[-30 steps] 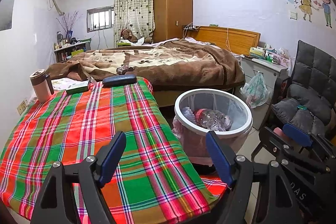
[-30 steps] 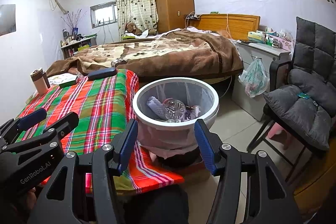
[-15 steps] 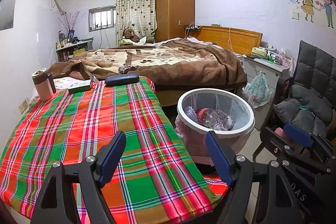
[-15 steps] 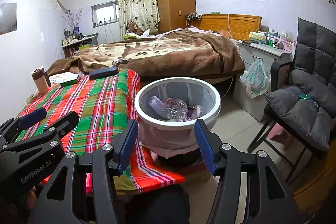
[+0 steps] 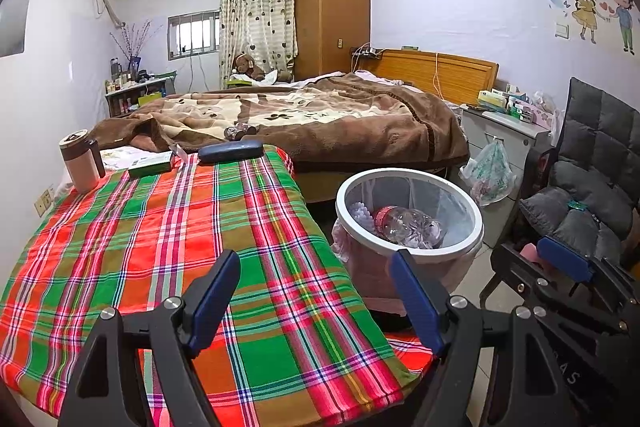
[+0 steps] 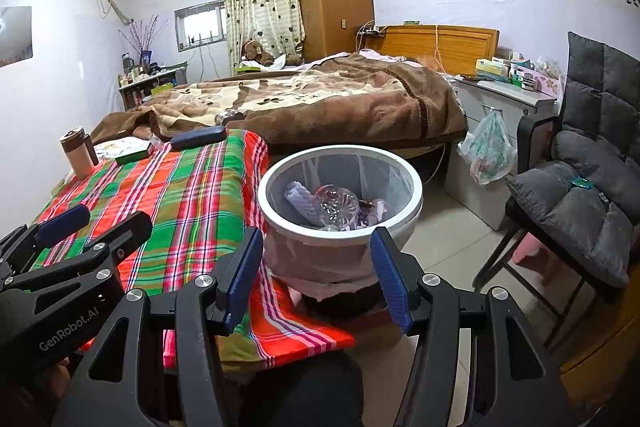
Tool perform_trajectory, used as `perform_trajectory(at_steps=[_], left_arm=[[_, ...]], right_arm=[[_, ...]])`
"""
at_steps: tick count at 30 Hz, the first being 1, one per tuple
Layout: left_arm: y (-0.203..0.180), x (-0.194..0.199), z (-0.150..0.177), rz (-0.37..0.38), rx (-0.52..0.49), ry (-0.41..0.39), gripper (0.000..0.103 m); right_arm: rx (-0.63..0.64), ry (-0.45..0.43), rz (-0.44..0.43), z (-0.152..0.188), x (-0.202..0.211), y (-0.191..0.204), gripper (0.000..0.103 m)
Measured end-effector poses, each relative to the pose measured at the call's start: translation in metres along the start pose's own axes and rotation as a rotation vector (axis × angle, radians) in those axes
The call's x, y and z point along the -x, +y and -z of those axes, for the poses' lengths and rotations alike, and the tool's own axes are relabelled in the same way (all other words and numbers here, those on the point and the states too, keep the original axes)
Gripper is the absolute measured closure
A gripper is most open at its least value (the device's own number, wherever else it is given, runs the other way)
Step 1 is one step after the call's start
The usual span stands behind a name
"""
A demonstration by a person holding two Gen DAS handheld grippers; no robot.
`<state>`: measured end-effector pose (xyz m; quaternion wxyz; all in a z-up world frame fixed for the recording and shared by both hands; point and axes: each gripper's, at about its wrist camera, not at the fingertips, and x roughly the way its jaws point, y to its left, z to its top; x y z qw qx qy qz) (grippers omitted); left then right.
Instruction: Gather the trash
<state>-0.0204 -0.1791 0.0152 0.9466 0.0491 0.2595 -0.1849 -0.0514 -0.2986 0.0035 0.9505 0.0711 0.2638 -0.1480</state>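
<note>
Left claw (image 5: 314, 297) hovering over plaid-covered counter (image 5: 160, 227), jaws standing spread, gripping nothing. Right claw (image 6: 316, 277) hanging before trash bin (image 6: 340, 223), jaws likewise spread, empty. Bin standing on floor just beside counter edge, holding crushed plastic bottle (image 5: 404, 225) and other scraps. Tumbler (image 5: 80, 161), green box (image 5: 151, 163), dark case (image 5: 230, 150) sitting at counter's far end. Bed (image 5: 320, 123) lying behind; grey chair (image 5: 592, 179) and hanging plastic bag (image 5: 488, 171) flanking bin at right.

Plaid cloth (image 5: 160, 247) covers bench; mug (image 5: 80, 163), green box (image 5: 151, 164), dark case (image 5: 231, 150) at far edge; bed (image 5: 320, 123) behind; grey chair (image 6: 580, 195) right.
</note>
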Motion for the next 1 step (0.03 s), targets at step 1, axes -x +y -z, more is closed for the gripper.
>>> perform_trajectory(at_steps=[1], left_arm=[[-0.0002,-0.0001,0.0,-0.002,0.0,0.0,0.026]], right_arm=[[0.001,0.001,0.0,0.0,0.0002,0.0002,0.046]])
